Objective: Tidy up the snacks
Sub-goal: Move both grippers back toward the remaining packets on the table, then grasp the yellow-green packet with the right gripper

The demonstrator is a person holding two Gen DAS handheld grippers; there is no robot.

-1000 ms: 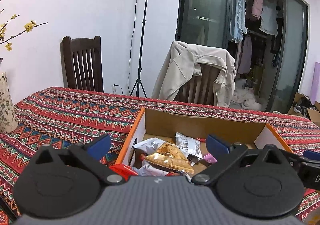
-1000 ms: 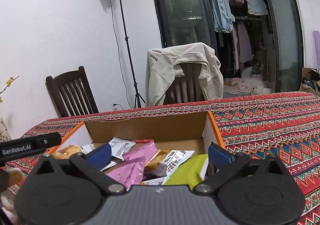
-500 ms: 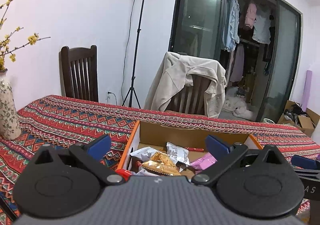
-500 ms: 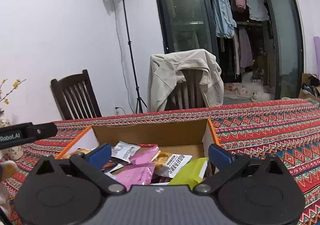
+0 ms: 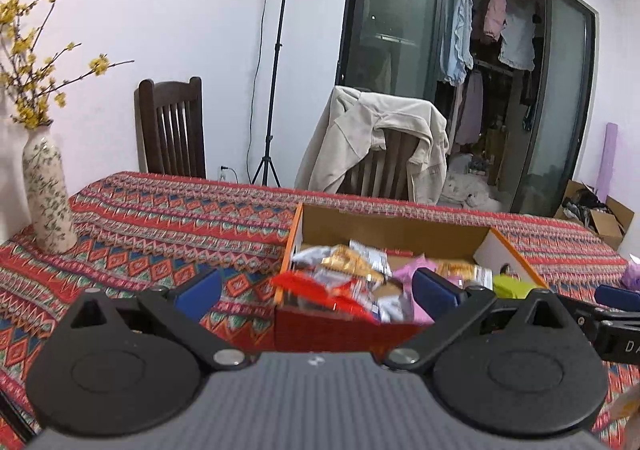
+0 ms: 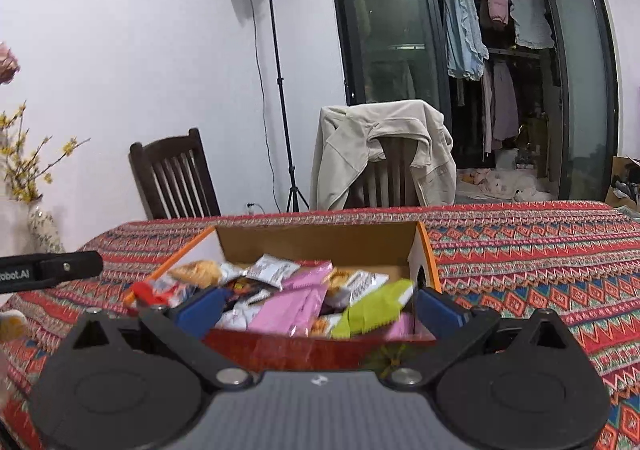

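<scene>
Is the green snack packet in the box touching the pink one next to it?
Touching. In the right wrist view the green packet lies against and partly over the pink packet, with no gap between them.

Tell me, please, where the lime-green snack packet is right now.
In the right wrist view, the lime-green packet lies in the cardboard box, near its right wall, beside the pink packet.

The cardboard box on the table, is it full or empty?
Full. The cardboard box is open at the top and heaped with snack packets, among them a pink packet and a green packet, which reach its rim.
</scene>
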